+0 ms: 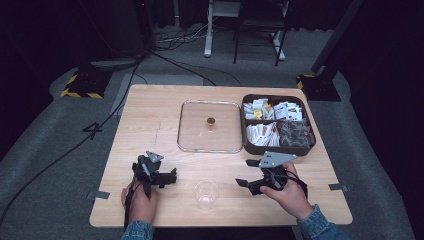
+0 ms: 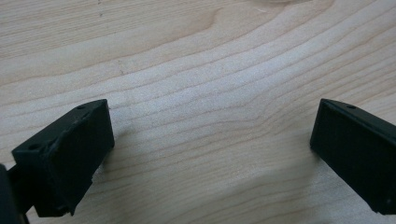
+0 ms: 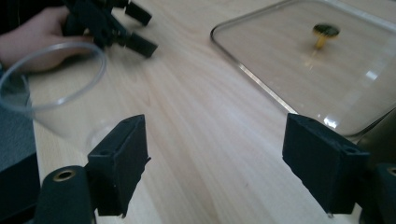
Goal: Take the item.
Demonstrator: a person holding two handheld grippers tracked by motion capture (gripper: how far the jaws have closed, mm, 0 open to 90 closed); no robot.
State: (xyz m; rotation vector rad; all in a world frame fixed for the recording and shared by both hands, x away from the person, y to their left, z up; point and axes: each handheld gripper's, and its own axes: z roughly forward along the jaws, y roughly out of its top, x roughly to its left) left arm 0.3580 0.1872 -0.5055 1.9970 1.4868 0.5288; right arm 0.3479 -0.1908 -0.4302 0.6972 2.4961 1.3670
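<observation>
The clear plastic cup point(image 1: 206, 194) stands upright near the front edge of the table point(image 1: 150, 130), between the two grippers and a little nearer to the right gripper point(image 1: 248, 173). From that gripper the cup lies toward the person's left, with nothing standing between them. The right gripper has its jaws spread wide and holds nothing; the left gripper point(image 1: 172, 177) is spread and empty too, low over bare wood.

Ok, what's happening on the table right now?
A person holds a claw in each hand near the front edge of the wooden table. The left claw and the right claw are both open and empty, either side of a clear plastic cup. Behind, the glass lid lies flat beside the open brown box of packets.
</observation>
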